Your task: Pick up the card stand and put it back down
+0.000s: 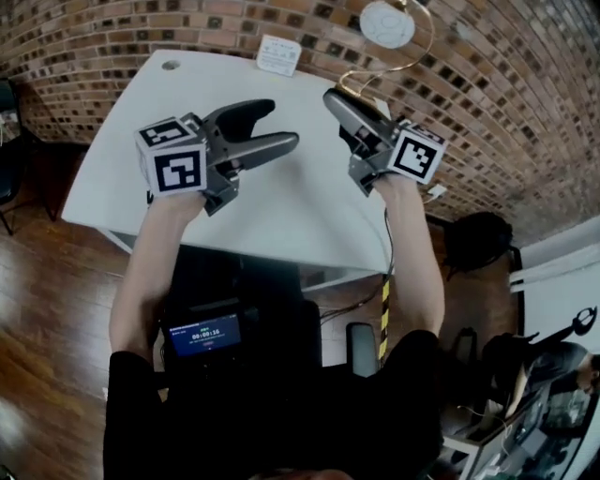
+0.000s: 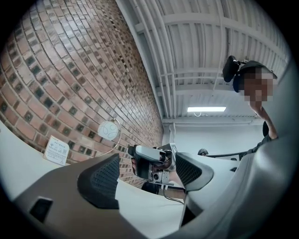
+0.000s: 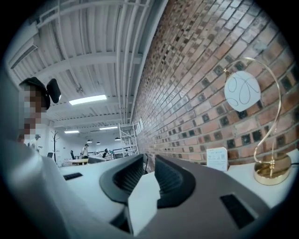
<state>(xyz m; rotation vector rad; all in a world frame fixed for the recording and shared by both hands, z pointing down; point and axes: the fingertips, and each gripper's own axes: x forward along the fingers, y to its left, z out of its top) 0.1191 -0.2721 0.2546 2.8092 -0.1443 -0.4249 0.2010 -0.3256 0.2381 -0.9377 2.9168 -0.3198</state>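
Note:
The card stand (image 1: 387,23) is a gold wire loop that holds a round white card, at the table's far right corner against the brick wall. It also shows in the left gripper view (image 2: 108,130) and the right gripper view (image 3: 242,91), standing upright on its gold base. My right gripper (image 1: 332,97) hovers above the table just in front of the stand, apart from it. Its jaws stand a narrow gap apart (image 3: 149,175) with nothing between them. My left gripper (image 1: 281,124) is held over the table's middle, its jaws wide open (image 2: 145,175) and empty.
A small white sign (image 1: 278,54) leans on the brick wall at the back of the white table (image 1: 281,206). A round grommet hole (image 1: 170,66) sits at the far left corner. A dark bag (image 1: 478,239) lies on the wooden floor at the right.

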